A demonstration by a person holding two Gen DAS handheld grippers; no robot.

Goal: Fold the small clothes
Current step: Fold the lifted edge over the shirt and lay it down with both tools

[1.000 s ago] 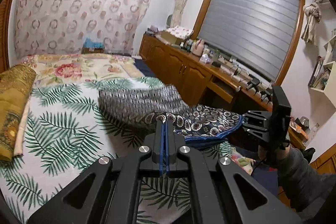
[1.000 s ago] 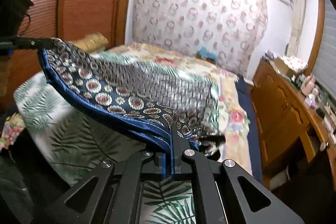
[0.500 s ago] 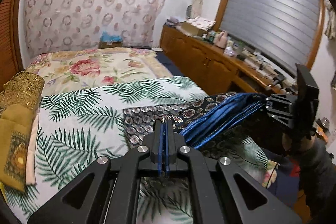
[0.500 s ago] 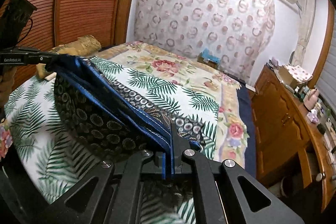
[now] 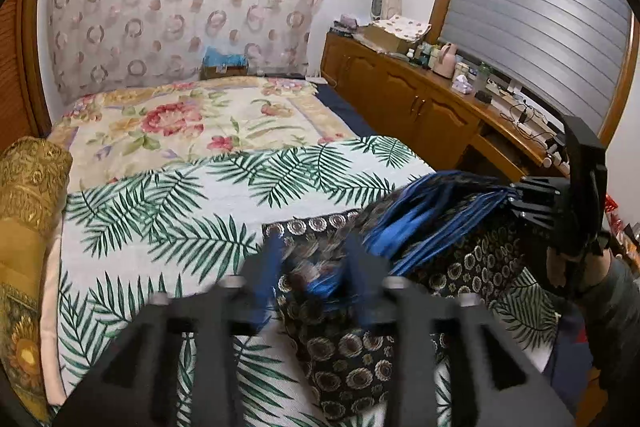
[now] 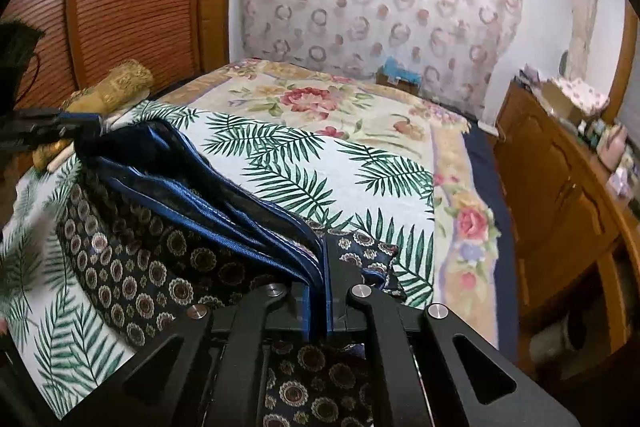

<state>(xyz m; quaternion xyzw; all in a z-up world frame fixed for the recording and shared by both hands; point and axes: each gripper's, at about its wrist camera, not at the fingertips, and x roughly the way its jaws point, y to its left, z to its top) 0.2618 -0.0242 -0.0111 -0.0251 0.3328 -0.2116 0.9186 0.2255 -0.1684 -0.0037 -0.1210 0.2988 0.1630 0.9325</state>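
Left wrist view: left gripper (image 5: 310, 267) blurred, fingers spread apart, dark patterned cloth (image 5: 348, 355) lying between them on the bed (image 5: 160, 211); contact not discernible. Right gripper (image 5: 520, 197) at the right, closed on the cloth's blue edges.

Right wrist view: right gripper (image 6: 325, 291) clamped on bunched blue hems of the cloth (image 6: 160, 267). Cloth drapes over the palm-leaf bed (image 6: 320, 155) toward the left gripper (image 6: 76, 125).
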